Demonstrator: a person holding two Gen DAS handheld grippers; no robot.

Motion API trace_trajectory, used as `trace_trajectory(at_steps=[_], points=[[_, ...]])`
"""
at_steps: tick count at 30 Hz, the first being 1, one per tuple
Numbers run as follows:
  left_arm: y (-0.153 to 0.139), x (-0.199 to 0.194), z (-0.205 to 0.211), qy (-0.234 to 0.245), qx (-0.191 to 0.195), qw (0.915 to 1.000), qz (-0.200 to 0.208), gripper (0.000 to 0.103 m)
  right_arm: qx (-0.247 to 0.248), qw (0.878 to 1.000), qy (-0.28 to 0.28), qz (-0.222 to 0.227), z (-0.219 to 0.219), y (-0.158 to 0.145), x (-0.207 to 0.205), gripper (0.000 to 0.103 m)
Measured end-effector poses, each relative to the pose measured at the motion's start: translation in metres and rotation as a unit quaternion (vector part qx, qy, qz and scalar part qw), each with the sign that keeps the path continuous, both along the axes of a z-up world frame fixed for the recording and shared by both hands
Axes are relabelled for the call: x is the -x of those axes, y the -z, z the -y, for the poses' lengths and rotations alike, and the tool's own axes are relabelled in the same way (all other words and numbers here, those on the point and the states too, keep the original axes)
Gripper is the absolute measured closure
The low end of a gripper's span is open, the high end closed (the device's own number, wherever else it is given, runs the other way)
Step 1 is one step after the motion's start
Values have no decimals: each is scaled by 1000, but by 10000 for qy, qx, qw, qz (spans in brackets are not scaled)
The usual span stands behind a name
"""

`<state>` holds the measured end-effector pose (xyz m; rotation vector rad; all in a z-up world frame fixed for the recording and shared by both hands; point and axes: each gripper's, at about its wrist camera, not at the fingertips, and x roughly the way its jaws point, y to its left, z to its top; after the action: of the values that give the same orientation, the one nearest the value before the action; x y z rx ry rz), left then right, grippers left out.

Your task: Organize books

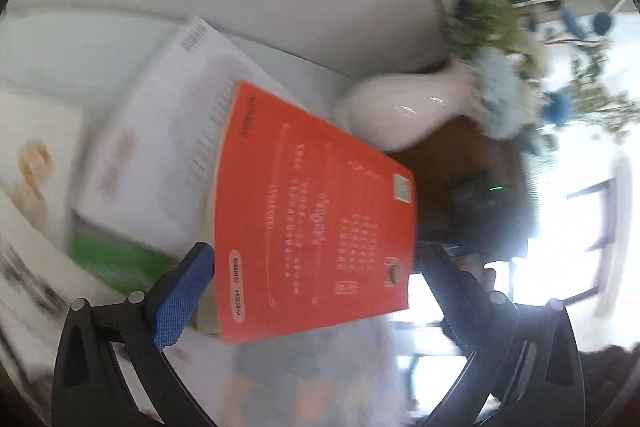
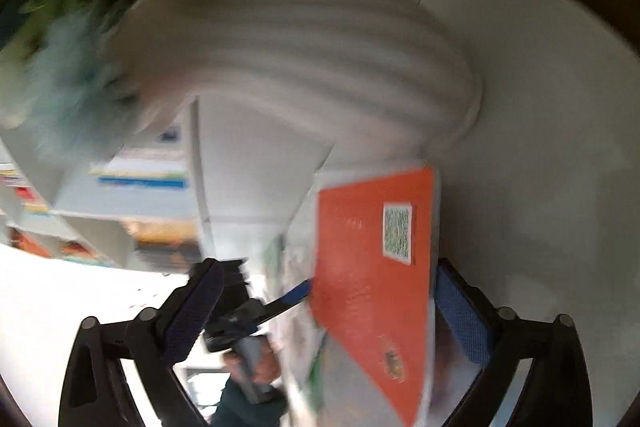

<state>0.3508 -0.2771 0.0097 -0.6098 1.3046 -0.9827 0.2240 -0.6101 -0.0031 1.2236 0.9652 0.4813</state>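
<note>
The orange book [image 1: 316, 211] lies atop a stack of white books [image 1: 160, 147], right next to a white vase [image 1: 404, 111] of flowers. The left gripper [image 1: 316, 291] has its jaws spread around the stack's near end; whether the pads [image 1: 180, 299] press on it I cannot tell. In the right wrist view the right gripper [image 2: 332, 311] stands wide around the same stack's other side, its right pad [image 2: 460, 315] close beside the cover, contact unclear through the blur. The risks, as I judge them: a loose two-sided hold lets the orange book slide off, or a swing of the stack tips the vase
</note>
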Motion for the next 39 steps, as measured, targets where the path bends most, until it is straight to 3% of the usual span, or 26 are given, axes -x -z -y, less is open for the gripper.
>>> trace_trajectory(at_steps=[2, 3, 4, 5, 8, 11, 13, 14, 16, 17, 20, 23, 25, 27, 29, 30, 32, 35, 39], points=[[4, 11, -1, -113, 570, 9980, -263, 2, 26, 9988, -443, -214, -14, 4, 3, 52], [6, 15, 1, -194, 781, 9960, -390, 2, 164, 9964, -760, -345, -25, 7, 9, 60], [7, 21, 4, -273, 831, 9951, -461, 2, 370, 9944, -900, -402, -33, 7, 17, 84], [3, 23, 4, -299, 743, 9959, -424, 2, 502, 9929, -998, -412, -40, 8, 22, 91], [-7, 39, 5, -302, 522, 9978, -292, 2, 407, 9964, -669, -313, -45, 5, 44, 97], [-24, 62, -7, -555, 528, 9969, -156, 2, 118, 9997, -111, -181, -44, -7, 73, 98], [-39, 85, -26, -1107, 67, 9936, 213, 2, -3, 9997, 248, -88, -47, -19, 95, 98], [-52, 107, -36, -1576, -413, 9848, 594, 2, -3, 9990, 439, -99, -51, -24, 104, 99], [-63, 138, -55, -2125, -734, 9704, 887, 1, -118, 9949, 991, -124, -47, -34, 130, 99], [-65, 158, -60, -2330, -695, 9668, 779, 1, -198, 9920, 1235, -154, -46, -36, 139, 99], [-52, 189, -41, -1997, -347, 9792, 68, 2, -600, 9808, 1848, -176, -58, -34, 161, 98], [-48, 203, -19, -1759, -301, 9839, 38, 2, -808, 9801, 1808, -123, -77, -29, 175, 99], [-46, 210, -16, -1979, 21, 9801, -163, 2, -829, 9816, 1714, -124, -88, -29, 180, 98], [-44, 216, -21, -2488, 463, 9663, -472, 3, -828, 9833, 1623, -44, -100, -35, 186, 98], [-47, 225, -27, -2961, 761, 9502, -609, 33, -729, 9870, 1425, 137, -106, -37, 203, 99], [-48, 230, -30, -3048, 801, 9467, -661, 70, -573, 9902, 1250, 259, -115, -46, 209, 99], [-59, 242, -33, -3073, 777, 9454, -754, 93, -294, 9936, 999, 441, -128, -57, 222, 96], [-91, 267, -36, -3071, 733, 9476, -481, 97, 192, 9943, 671, 810, -142, -85, 244, 89], [-136, 299, -45, -2938, 1099, 9493, -220, 99, 369, 9864, 302, 1571, -146, -118, 273, 85]])
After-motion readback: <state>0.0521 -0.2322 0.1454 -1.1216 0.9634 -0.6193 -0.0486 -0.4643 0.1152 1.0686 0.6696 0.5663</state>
